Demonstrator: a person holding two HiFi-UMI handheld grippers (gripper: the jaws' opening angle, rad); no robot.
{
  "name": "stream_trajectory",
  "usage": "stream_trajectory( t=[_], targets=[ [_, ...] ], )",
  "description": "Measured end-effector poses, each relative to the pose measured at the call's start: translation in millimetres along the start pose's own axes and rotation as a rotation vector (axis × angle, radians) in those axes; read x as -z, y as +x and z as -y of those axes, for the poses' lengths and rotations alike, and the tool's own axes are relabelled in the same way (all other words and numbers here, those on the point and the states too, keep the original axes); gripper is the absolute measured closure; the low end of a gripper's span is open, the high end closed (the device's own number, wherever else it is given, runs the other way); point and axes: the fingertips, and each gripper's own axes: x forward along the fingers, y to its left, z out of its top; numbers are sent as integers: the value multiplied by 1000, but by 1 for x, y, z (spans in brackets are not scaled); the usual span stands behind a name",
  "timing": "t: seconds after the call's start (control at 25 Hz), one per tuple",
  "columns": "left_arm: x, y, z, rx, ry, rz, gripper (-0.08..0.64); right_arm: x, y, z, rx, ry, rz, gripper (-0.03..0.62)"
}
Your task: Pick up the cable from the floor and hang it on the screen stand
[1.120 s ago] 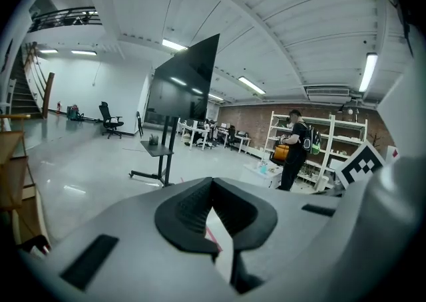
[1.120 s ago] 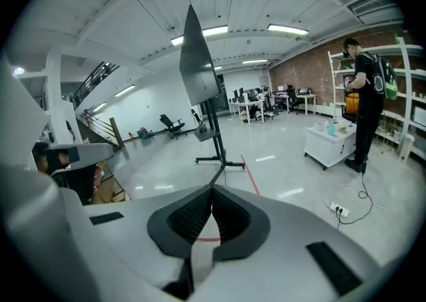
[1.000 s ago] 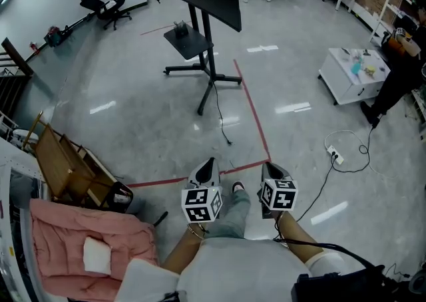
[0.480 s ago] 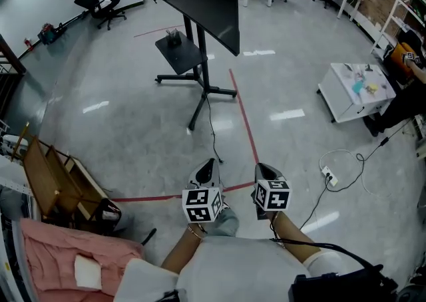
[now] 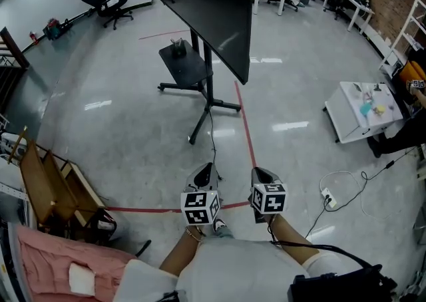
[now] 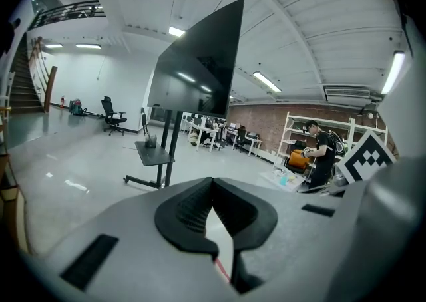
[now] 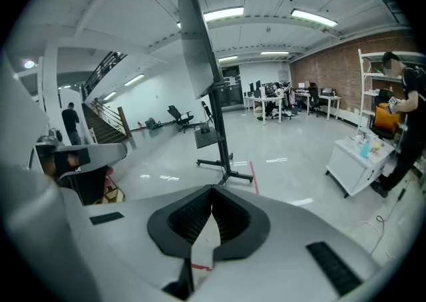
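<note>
Head view: left gripper (image 5: 206,173) and right gripper (image 5: 260,175) sit side by side, jaws closed on nothing; the cable (image 5: 213,141) trails from the far screen stand (image 5: 209,84).

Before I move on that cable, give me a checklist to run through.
1. Left claw empty: ok, jaws together, nothing between them.
2. Right claw empty: ok, jaws together, nothing between them.
3. Claws opened for a grasp: not ok, both shut.
4. Cable in sight: ok, trailing on the floor from the screen stand.
5. Cable's free end found: cannot tell, lost near the left claw in the head view.
</note>
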Motion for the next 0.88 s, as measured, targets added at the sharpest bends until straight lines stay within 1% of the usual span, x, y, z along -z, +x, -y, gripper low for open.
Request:
stream_trajectory(
  t=[0.12, 0.28, 0.48, 0.68, 0.88],
  targets=[
    [-5, 16, -7, -7, -12, 3, 555, -6, 13, 9, 4, -4, -18, 574],
    [-1, 24, -12, -14, -34, -11, 555, -9, 25, 13, 2, -24, -46, 574],
    [-1, 34, -20, -54, -101, -16, 555, -15, 50, 11, -29, -32, -67, 574],
    [0, 44, -28, -91, -95, -23, 555, -18, 76, 15, -49, -35, -73, 574],
    [20, 75, -26, -106, -68, -88, 557, -17, 104, 37, -66, 14, -69, 574]
  ],
)
